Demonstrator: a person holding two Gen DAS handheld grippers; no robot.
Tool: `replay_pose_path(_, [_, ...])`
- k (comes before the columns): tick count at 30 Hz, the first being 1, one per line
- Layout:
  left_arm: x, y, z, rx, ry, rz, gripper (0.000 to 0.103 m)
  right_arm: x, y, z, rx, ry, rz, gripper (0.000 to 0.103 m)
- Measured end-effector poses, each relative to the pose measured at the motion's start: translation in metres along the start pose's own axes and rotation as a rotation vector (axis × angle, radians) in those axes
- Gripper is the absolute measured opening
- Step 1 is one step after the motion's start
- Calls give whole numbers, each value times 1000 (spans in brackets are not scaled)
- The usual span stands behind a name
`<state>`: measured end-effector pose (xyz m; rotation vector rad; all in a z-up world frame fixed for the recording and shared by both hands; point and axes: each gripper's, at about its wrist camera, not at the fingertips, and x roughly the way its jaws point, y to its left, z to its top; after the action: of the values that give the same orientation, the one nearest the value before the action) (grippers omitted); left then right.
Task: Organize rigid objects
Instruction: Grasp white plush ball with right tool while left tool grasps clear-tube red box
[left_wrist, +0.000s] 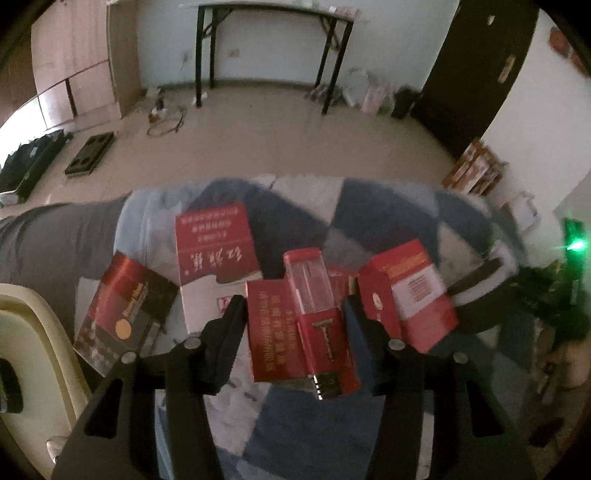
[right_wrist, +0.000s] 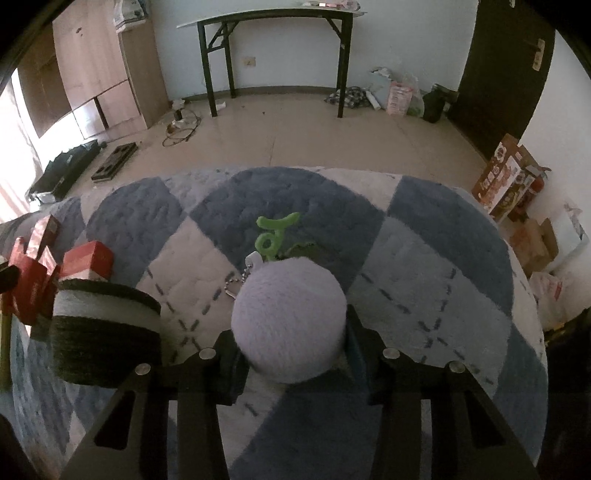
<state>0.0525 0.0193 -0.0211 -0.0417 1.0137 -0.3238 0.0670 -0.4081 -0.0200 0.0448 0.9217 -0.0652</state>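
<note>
A cluster of red cartons lies on a blue-and-white checked quilted blanket (left_wrist: 295, 424) as the left gripper (left_wrist: 293, 314) hangs over it, its jaws apart and straddling a flat red carton printed with pale characters (left_wrist: 271, 332). Resting on that carton is a slim red box with a clear plastic window (left_wrist: 317, 306), a razor pictured on its lower panel; whether the jaws touch either one cannot be told. A larger red-and-white carton (left_wrist: 214, 258) lies just behind, a dark red-and-black box with an orange dot (left_wrist: 125, 314) to the left, and a red box with a white label panel (left_wrist: 410, 295) tilts at the right. The grouping suggests the rigid boxes are being gathered on this side of the blanket.

Well apart from them, the right gripper (right_wrist: 290, 334) is closed on a pale lilac plush ball (right_wrist: 290, 321), whose bead chain (right_wrist: 236, 284) and green plastic charm (right_wrist: 273, 234) trail onto the blanket, probably to keep the soft toy clear of the boxes. A dark-and-white banded plush roll (right_wrist: 105, 325) sits to its left. No bin or tray is identifiable.
</note>
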Motion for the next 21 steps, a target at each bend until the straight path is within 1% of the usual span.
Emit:
replay_pose_path(3, [-3, 4, 2, -34, -4, -17, 61, 1, 0, -1, 2, 1, 0, 44])
replay_pose_path(5, [-7, 6, 2, -46, -5, 5, 68, 1, -2, 0, 8, 1, 8, 45])
replay_pose_path(8, [-18, 9, 2, -61, -37, 29, 78, 1, -3, 0, 10, 2, 11, 45])
replay_pose_path(10, [-24, 9, 2, -60, -58, 30, 80, 1, -3, 0, 10, 2, 9, 45])
replay_pose_path(12, [-28, 7, 1, -50, -71, 33, 80, 1, -3, 0, 10, 2, 8, 45])
replay_pose_path(13, [-29, 6, 0, -33, -69, 42, 68, 1, -3, 0, 11, 2, 8, 45])
replay_pose_path(14, [-28, 1, -1, 1, -53, 53, 41, 1, -3, 0, 12, 2, 9, 45])
replay_pose_path(15, [-26, -3, -2, 21, -27, 47, 30, 1, -3, 0, 14, 2, 10, 46])
replay_pose_path(16, [-24, -6, -3, 31, -18, 42, 24, 1, -4, 0, 16, 1, 12, 46])
replay_pose_path(17, [-22, -9, -3, 42, -15, 41, 24, 1, -3, 0, 16, 2, 12, 46])
replay_pose_path(21, [-15, -12, -1, 26, -8, 39, 25, 1, -3, 0, 15, 2, 10, 46])
